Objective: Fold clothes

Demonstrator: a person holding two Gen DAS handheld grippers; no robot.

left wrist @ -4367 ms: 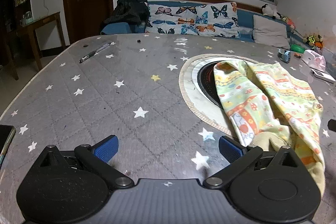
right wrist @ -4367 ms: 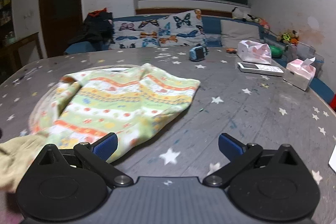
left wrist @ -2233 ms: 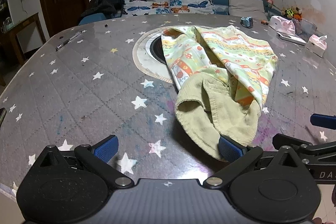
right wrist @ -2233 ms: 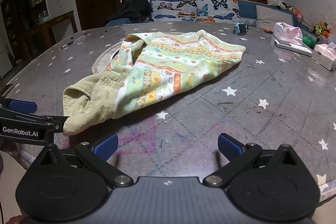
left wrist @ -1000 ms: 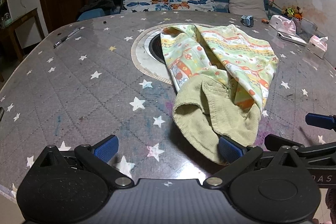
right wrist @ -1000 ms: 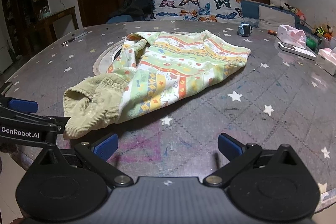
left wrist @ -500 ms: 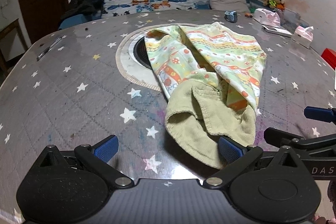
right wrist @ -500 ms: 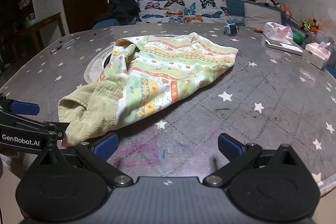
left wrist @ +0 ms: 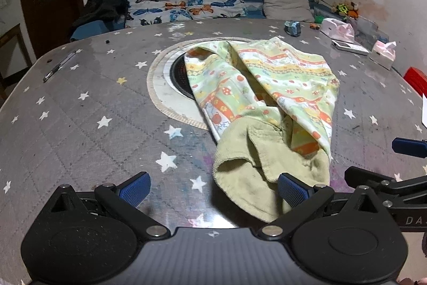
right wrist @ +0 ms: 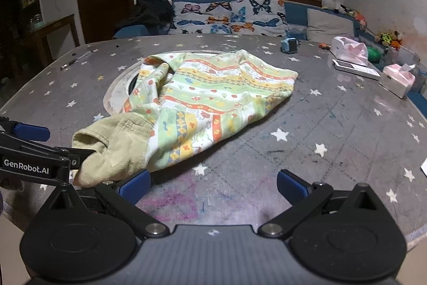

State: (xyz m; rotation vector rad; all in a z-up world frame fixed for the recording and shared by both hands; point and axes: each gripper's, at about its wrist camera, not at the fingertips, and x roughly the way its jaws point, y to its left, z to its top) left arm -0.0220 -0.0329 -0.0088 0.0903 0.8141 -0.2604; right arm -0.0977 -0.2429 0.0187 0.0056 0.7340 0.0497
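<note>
My left tool (left wrist: 212,188) is spread wide, nothing between its blue pads, and its right pad (left wrist: 291,190) sits just at the near hem of the garment (left wrist: 267,103). My right tool (right wrist: 213,187) is spread just as wide and empty, its left pad (right wrist: 134,186) right beside the same hem, seen from the other side. Each tool shows at the edge of the other's view. The garment lies crumpled on the bench (left wrist: 80,124), a grey quilted cover dotted with stars: its plain yellow-green ribbed end (right wrist: 112,140) is nearest me, bunched and open like a mouth, and the striped part with small orange and green prints spreads away behind it. Its far end drapes over a round inset (left wrist: 165,82) in the middle of the bench. Farther off on the left lies a pen (left wrist: 57,67). Toward the right stand a small blue gadget (right wrist: 289,44), a white flat device (right wrist: 356,68) and a pink tissue box (right wrist: 397,78). Beyond the bench is a sofa with butterfly cushions (right wrist: 226,16).
</note>
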